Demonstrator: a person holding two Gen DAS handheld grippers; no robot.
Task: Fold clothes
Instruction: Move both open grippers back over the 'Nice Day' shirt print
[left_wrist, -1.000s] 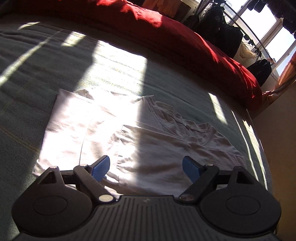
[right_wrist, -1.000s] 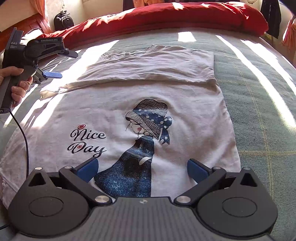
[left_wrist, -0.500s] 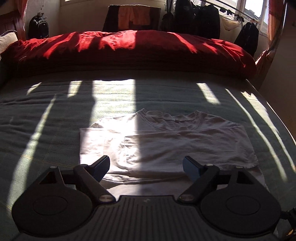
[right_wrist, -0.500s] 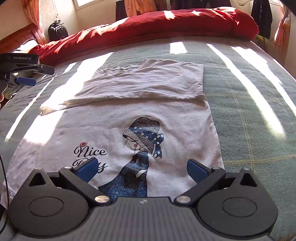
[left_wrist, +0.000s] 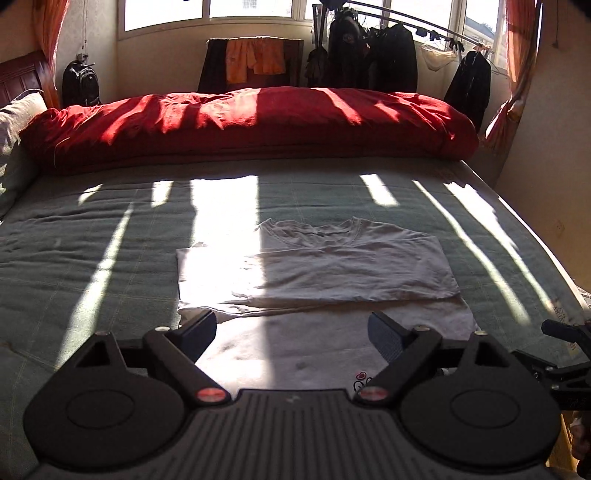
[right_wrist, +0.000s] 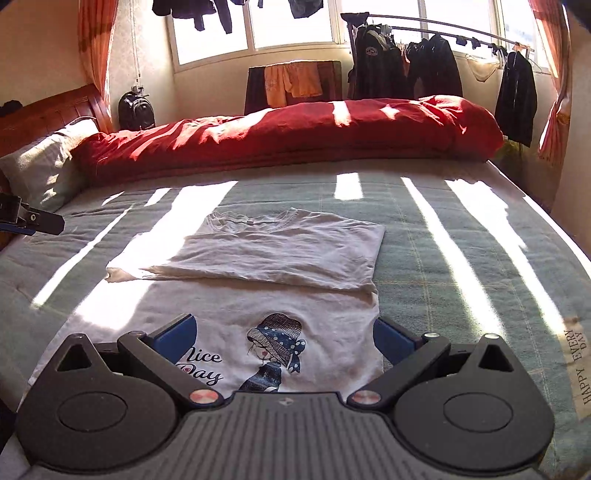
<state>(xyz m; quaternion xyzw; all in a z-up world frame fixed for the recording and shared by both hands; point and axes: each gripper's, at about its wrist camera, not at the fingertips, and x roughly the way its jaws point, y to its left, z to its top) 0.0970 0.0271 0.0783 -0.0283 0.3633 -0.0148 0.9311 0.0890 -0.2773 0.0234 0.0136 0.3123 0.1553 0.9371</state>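
Observation:
A white T-shirt (right_wrist: 280, 254) with a "Nice Day" girl print lies flat on the green bedspread (right_wrist: 461, 258). Its upper part with the sleeves is folded in on top of the body. It also shows in the left wrist view (left_wrist: 332, 266). My left gripper (left_wrist: 291, 334) is open and empty, held above the shirt's near left part. My right gripper (right_wrist: 284, 332) is open and empty, above the printed lower part. Neither touches the cloth. The right gripper's edge shows at the right of the left wrist view (left_wrist: 565, 354).
A rolled red duvet (right_wrist: 288, 133) lies across the far side of the bed. A pillow (right_wrist: 44, 162) sits at the far left by the wooden headboard. Dark clothes hang on a rack (right_wrist: 424, 62) by the windows. The bed's right edge (left_wrist: 546, 243) is near the wall.
Both grippers have pulled back and risen from the shirt, so more of the bed and room shows. The left gripper has swung round to face the duvet. The shirt has not moved.

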